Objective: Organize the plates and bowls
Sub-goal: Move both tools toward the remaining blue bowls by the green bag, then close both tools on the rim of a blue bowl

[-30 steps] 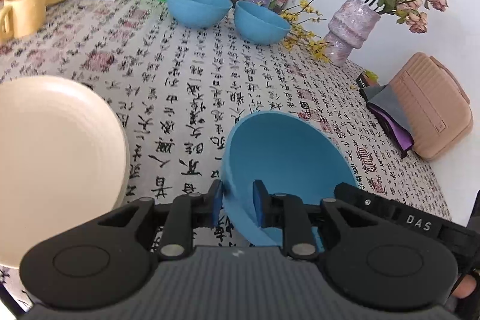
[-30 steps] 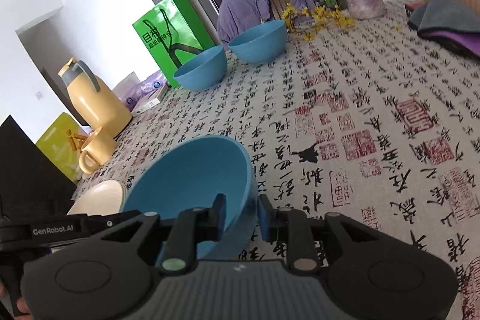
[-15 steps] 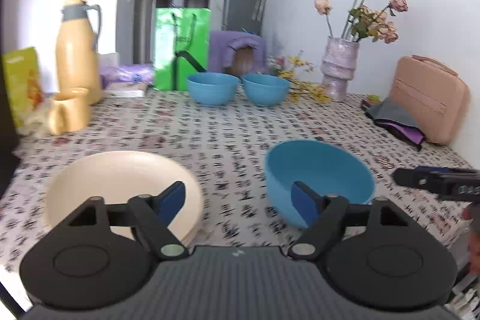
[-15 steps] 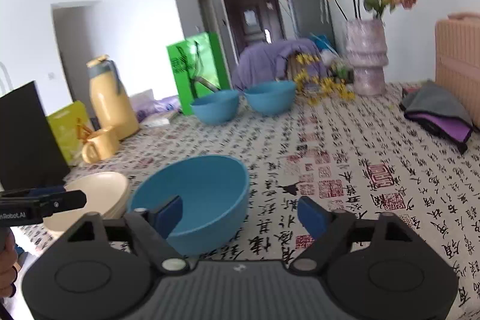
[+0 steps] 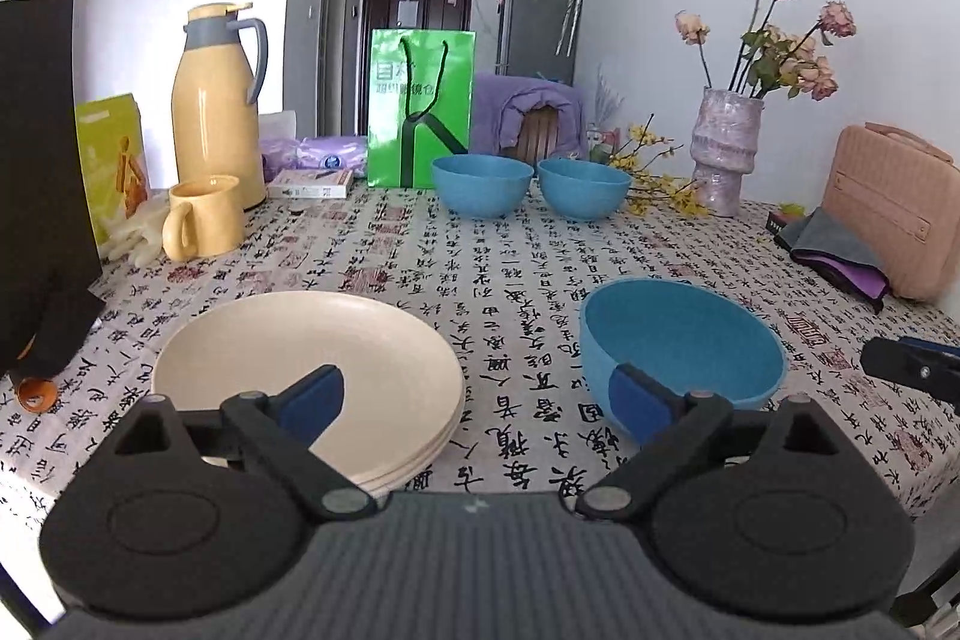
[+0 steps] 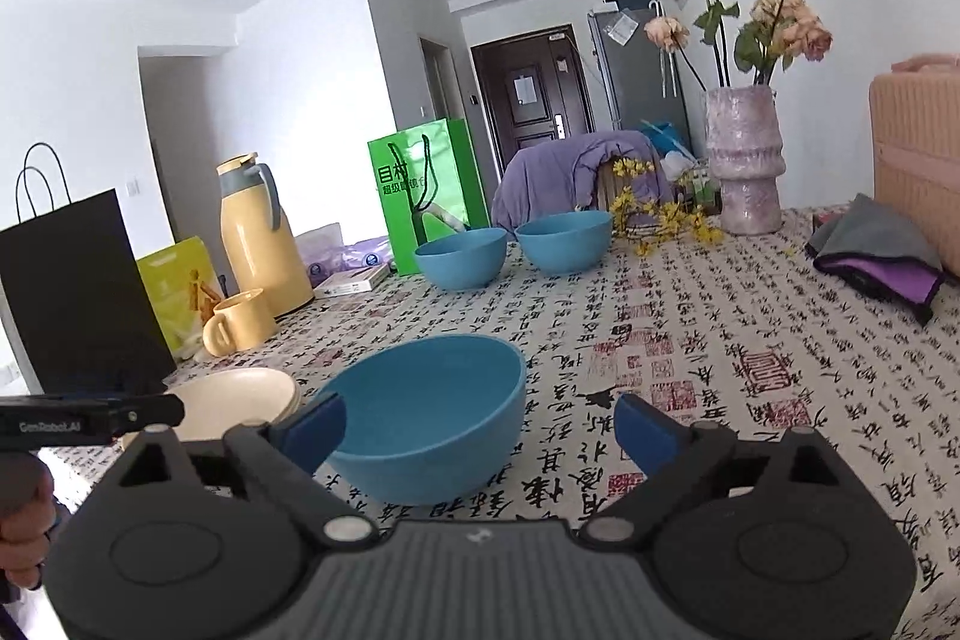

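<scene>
Both tongs empty, jaws wide and opening further. Left tongs [image 5: 477, 397] hang over the near edge of the worktop [image 5: 420, 244]; nothing between the pads. Right tongs [image 6: 480, 421] the same, with the near bowl [image 6: 429, 415] just ahead at 11 o'clock, apart from the pads.

Seen from the left tongs:
- Stack of cream plates [image 5: 306, 370] at 10 o'clock, sitting flat, edges roughly aligned. Looks sorted already.
- Near bowl at 2 o'clock, upright on the cloth, alone, beside the plates but not touching.
- Two more blue bowls [image 5: 483, 184] at 12 o'clock, far side, side by side, not nested.

Judgement: plates appear done; bowls are not. Three bowls in two places, none stacked. What is left, most likely: bring the far pair and the near bowl together into one nest. Roughly halfway.

Mug [image 5: 204, 220] and flask [image 5: 219, 100] at 10 o'clock, well apart from the dishes.
</scene>
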The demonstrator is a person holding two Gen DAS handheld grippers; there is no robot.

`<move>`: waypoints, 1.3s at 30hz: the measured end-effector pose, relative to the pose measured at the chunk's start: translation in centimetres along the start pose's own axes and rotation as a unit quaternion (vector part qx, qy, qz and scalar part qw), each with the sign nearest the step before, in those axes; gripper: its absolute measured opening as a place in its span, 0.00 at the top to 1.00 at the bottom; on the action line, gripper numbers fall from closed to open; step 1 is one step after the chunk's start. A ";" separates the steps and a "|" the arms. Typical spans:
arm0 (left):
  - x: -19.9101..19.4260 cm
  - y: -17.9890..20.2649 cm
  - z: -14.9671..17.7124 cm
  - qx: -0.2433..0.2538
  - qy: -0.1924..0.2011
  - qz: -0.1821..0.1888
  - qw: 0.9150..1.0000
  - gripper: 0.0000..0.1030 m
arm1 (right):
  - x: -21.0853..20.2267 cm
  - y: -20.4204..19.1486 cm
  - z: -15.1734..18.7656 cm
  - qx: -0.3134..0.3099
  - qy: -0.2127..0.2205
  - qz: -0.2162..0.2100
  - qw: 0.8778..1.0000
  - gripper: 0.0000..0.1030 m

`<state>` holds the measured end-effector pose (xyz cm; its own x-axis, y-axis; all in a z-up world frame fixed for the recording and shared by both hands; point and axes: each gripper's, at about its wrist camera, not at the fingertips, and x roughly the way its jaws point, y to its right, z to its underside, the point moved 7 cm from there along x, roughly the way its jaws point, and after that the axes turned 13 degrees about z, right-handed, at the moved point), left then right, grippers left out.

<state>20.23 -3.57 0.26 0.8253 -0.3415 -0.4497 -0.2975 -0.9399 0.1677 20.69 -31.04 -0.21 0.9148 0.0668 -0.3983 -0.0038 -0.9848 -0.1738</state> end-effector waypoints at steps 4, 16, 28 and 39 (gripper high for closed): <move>1.2 -0.7 -1.2 -0.020 -0.010 0.017 1.000 0.06 | 0.9 0.4 -1.0 0.003 0.000 -0.003 1.000 0.07; 9.6 -4.0 -10.4 -0.046 -0.037 0.051 0.997 0.06 | 10.6 0.2 -11.7 -0.030 -0.010 -0.012 0.999 0.12; 26.1 -11.9 -20.5 -0.099 -0.111 0.077 0.986 0.17 | 32.6 -3.3 -20.8 0.017 -0.236 -0.072 0.969 0.32; 42.7 -17.5 -22.0 -0.112 -0.150 0.044 0.981 0.51 | 48.9 -7.2 -16.6 0.098 -0.323 -0.038 0.941 0.50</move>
<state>71.20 -1.64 -2.57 0.6125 -0.4390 -0.6573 -0.2214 -0.8936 0.3905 72.14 -23.34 -3.51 0.4794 0.2818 -0.8311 -0.0808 -0.9288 -0.3616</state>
